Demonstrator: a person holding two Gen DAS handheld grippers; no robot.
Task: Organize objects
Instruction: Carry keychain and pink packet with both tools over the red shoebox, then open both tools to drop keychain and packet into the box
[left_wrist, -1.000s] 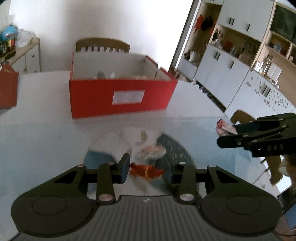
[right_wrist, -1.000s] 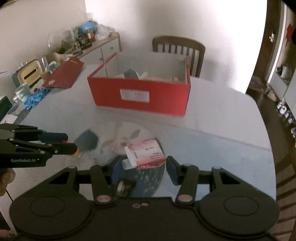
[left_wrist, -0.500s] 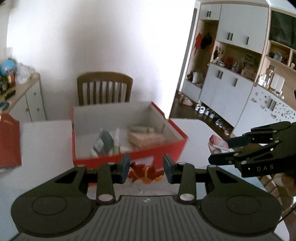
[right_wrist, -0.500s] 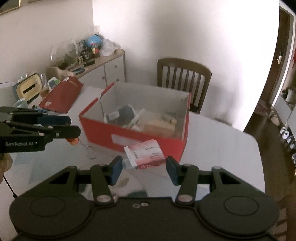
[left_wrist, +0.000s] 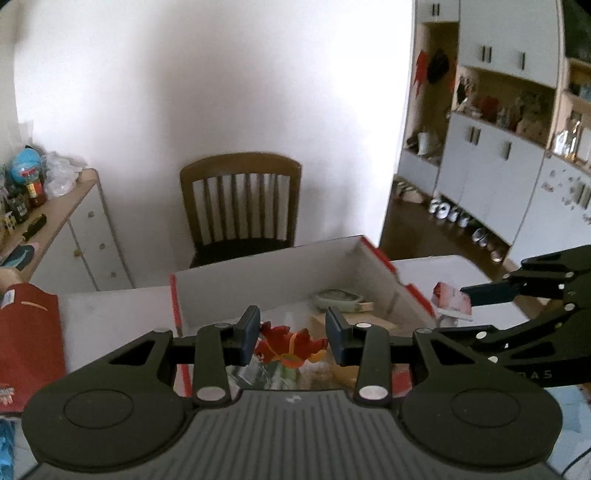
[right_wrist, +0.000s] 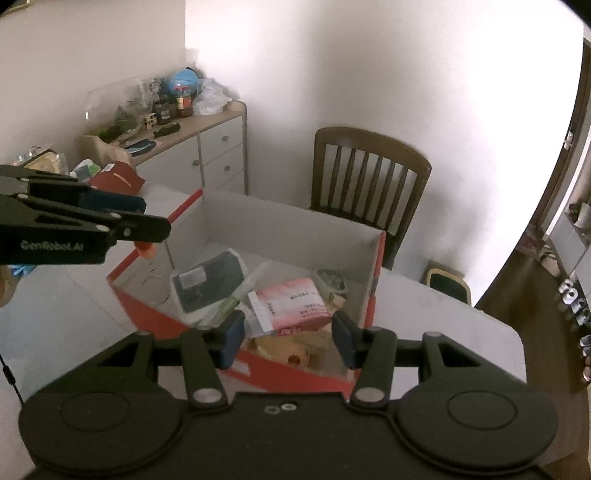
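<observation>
- Your left gripper (left_wrist: 291, 339) hangs above the near part of the red cardboard box (right_wrist: 376, 280), jaws partly closed on a small red-and-orange figurine (left_wrist: 290, 345). The toy sits between the pads (left_wrist: 248, 332), over the box's contents.
- In the right wrist view that same gripper comes in from 9 o'clock, the orange toy peeking out under its tip at the box's left wall.
- The box stands open on the white table (right_wrist: 461, 332). Inside: a dark flat packet (right_wrist: 208, 280) at 10 o'clock, a tan item near the front wall, a greenish lump at 2 o'clock.
- Your right gripper (right_wrist: 288, 334) is over the box's near wall, jaws partly closed on a pink-and-white sachet (right_wrist: 290, 304), held tilted.
- A wooden chair (right_wrist: 369, 173) stands beyond the box at 12 o'clock.
</observation>
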